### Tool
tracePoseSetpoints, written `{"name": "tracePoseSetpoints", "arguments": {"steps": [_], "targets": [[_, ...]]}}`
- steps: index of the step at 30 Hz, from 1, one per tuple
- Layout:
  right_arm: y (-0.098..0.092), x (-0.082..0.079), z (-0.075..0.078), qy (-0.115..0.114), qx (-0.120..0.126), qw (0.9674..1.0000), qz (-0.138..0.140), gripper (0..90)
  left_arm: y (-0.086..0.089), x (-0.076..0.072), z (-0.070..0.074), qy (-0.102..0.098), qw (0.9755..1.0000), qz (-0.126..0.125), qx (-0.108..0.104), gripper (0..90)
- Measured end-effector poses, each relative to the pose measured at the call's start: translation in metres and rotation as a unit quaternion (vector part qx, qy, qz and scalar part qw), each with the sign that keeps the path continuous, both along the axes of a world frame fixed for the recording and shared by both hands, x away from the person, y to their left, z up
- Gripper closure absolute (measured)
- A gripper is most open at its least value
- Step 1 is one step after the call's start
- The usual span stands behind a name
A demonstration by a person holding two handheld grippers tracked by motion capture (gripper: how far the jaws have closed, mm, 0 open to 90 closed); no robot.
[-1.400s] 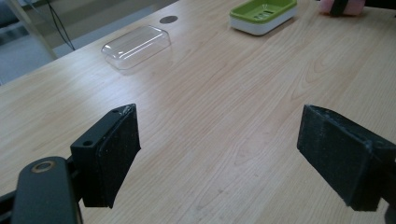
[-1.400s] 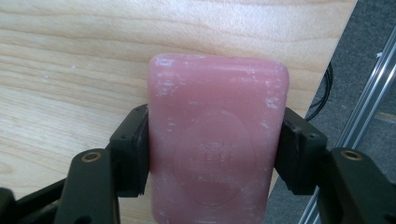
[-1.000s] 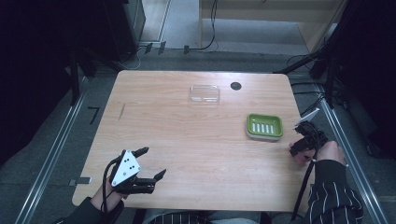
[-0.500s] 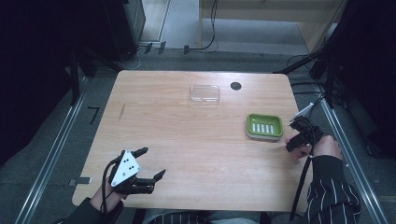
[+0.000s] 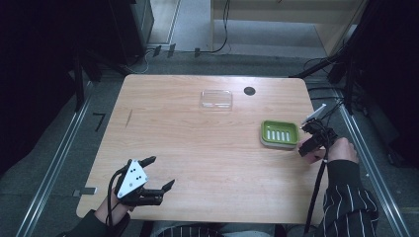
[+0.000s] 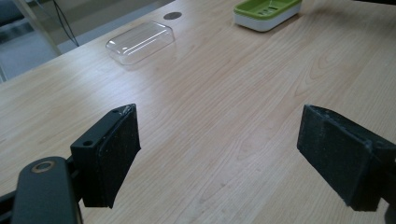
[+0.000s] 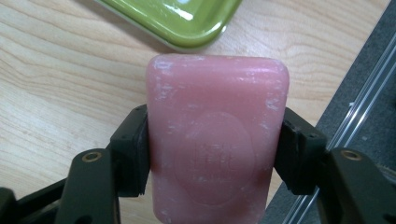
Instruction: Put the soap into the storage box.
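Observation:
A pink soap bar (image 7: 217, 135) is clamped between the two black jaws of my right gripper (image 7: 215, 154), which is shut on its long sides. That gripper (image 5: 312, 140) hangs over the table's right edge, just right of the green soap dish (image 5: 280, 134); the dish's corner (image 7: 177, 21) lies close ahead of the soap. My left gripper (image 5: 154, 173) rests near the front left of the table, its jaws wide open with bare wood between them (image 6: 219, 154). A clear plastic lid (image 5: 216, 98) lies toward the far side, and appears again as the lid (image 6: 140, 42) ahead of the left gripper.
A round dark hole (image 5: 249, 91) sits in the wooden table (image 5: 197, 148) right of the lid. Metal rails (image 5: 363, 148) run along the floor on both sides. Dark cabinets and cables stand behind the table.
My right gripper with the soap has moved up and away from the front edge, closer alongside the green dish. The left gripper has stayed where it was.

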State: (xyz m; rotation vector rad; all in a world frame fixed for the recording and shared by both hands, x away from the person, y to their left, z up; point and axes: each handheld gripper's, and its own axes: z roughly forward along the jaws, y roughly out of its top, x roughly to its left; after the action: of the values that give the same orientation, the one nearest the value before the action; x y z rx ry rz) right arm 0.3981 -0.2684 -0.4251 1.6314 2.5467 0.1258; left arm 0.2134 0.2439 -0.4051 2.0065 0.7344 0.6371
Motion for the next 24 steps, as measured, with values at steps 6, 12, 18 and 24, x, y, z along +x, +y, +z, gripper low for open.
{"name": "tracePoseSetpoints", "arguments": {"steps": [6,12,18,24], "targets": [[0.005,0.004,0.004,-0.001,-0.002,0.9999,0.01,38.4,0.0,0.0,0.0,-0.001,1.0,0.001,0.003,14.0],[0.011,0.007,0.007,-0.002,-0.004,0.9998,0.018,38.4,0.001,-0.001,0.0,0.0,1.0,0.002,0.003,14.0],[0.016,0.012,0.01,-0.006,-0.009,0.9994,0.033,38.4,0.002,-0.002,0.0,0.001,1.0,0.004,0.003,14.0],[0.022,0.017,0.015,-0.011,-0.012,0.9988,0.045,38.4,0.002,-0.003,0.0,0.002,1.0,0.006,0.005,14.0]]}}
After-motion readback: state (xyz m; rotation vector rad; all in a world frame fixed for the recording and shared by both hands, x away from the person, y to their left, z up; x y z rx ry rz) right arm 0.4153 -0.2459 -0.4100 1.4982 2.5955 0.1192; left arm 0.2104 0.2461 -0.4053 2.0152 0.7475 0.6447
